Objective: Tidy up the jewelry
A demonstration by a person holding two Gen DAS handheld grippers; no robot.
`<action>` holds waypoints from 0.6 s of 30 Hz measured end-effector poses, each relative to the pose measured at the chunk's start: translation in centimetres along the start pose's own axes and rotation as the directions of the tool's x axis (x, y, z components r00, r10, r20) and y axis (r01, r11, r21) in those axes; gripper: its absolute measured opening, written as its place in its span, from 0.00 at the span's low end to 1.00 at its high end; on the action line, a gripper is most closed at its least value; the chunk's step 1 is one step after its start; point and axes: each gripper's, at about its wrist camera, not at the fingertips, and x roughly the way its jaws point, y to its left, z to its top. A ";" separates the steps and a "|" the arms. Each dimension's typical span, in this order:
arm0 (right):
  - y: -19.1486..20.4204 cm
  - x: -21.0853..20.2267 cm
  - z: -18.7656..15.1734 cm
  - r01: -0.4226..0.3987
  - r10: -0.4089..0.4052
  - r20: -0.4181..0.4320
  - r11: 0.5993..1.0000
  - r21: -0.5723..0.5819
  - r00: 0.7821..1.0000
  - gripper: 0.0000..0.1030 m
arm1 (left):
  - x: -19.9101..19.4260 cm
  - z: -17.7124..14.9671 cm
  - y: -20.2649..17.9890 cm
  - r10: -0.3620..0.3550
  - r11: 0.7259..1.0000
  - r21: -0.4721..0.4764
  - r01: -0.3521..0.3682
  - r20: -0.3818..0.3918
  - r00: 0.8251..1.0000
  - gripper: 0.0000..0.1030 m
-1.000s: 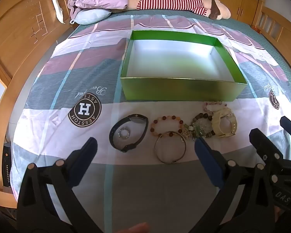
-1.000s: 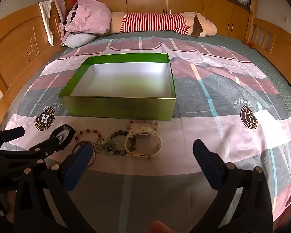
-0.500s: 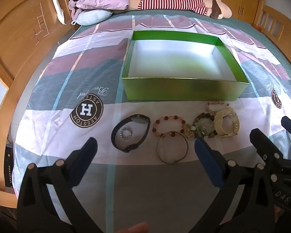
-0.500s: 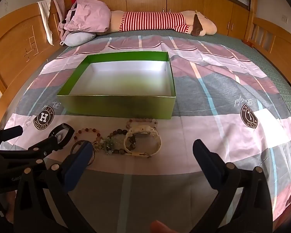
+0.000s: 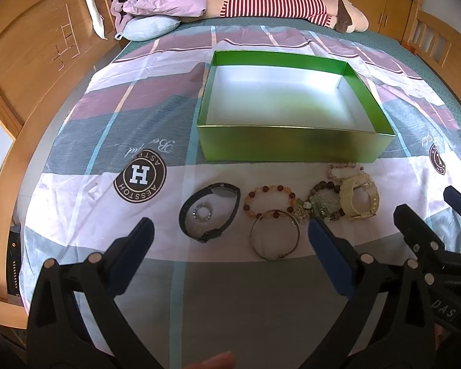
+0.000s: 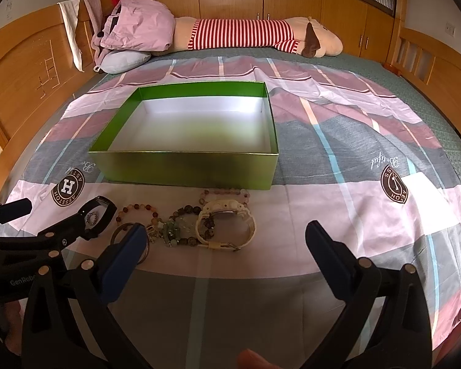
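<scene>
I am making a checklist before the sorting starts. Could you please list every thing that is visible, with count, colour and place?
box: 1, green, white inside, empty, on the bedspread behind the jewelry
black watch: 1, leftmost of the row
small ring: 1, silvery, inside the black watch's loop
amber bead bracelet: 1, orange-brown
metal bangle: 1, nearest the grippers
green-brown bead bracelets: tangled, count unclear
pink bead bracelet: 1, near the box
cream watch: 1, rightmost
bedspread: 1, pink-grey plaid
striped plush: 1, red-white, far end
left gripper: open, blue pads
right gripper: open, blue pads
</scene>
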 end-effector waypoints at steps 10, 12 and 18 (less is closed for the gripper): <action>-0.2 0.1 0.1 0.009 -0.009 -0.002 1.000 0.005 1.000 0.99 | 0.1 0.0 -0.1 0.001 1.000 -0.001 -0.001 -0.001 1.000 0.98; -0.1 0.1 0.1 0.010 -0.010 0.000 1.000 0.003 1.000 0.99 | 0.1 0.0 -0.1 0.002 1.000 -0.001 -0.002 -0.002 1.000 0.98; 0.0 0.1 0.1 0.013 -0.013 0.003 1.000 -0.002 1.000 0.99 | 0.2 0.0 0.0 0.002 1.000 -0.001 -0.002 -0.002 1.000 0.98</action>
